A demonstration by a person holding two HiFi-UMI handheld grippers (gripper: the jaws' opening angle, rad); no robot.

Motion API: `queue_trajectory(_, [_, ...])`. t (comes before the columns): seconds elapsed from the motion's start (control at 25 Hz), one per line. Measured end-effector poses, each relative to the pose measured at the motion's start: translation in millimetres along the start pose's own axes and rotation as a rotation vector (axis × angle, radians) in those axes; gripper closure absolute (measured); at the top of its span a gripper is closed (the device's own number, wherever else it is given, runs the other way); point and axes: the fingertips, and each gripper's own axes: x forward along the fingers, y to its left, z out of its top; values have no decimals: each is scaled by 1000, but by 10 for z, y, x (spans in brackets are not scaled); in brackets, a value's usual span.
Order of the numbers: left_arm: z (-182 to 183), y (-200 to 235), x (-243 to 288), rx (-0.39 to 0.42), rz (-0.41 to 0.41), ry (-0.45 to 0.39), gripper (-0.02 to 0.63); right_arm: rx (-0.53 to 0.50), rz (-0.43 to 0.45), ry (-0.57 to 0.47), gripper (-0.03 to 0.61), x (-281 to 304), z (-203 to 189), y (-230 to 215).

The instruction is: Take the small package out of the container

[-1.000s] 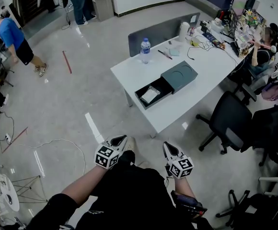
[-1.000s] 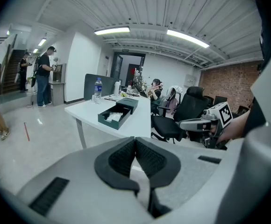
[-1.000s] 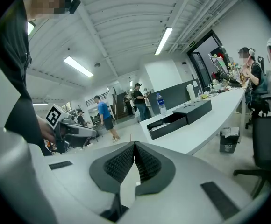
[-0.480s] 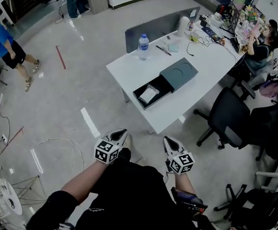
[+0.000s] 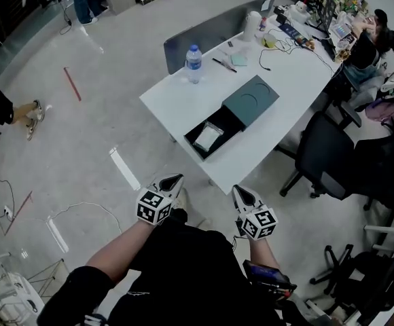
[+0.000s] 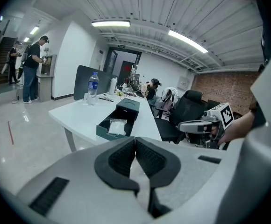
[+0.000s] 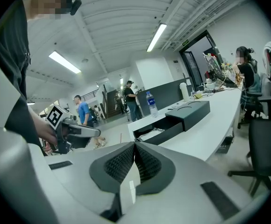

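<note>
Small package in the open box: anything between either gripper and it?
Nothing visible. The small clear-wrapped package lies uncovered in the open black tray on the white table, its dark green sleeve slid back behind. The left gripper and right gripper, both shut and empty, hang over floor short of the table's edge.

dk green container, white table

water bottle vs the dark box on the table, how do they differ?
The water bottle stands upright; the dark box lies flat. The bottle is clear with a blue cap; the box is opaque and slid open, showing a small pale package inside. The bottle sits toward the table's far side, the box nearer the person's edge. Both rest on the white table.
</note>
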Motion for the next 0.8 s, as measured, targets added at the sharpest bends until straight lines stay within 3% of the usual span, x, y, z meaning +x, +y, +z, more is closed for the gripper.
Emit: queue_trajectory(0.8, [553, 763, 341, 54, -165, 14, 604, -2, -176, -26, 552, 657, 569, -109])
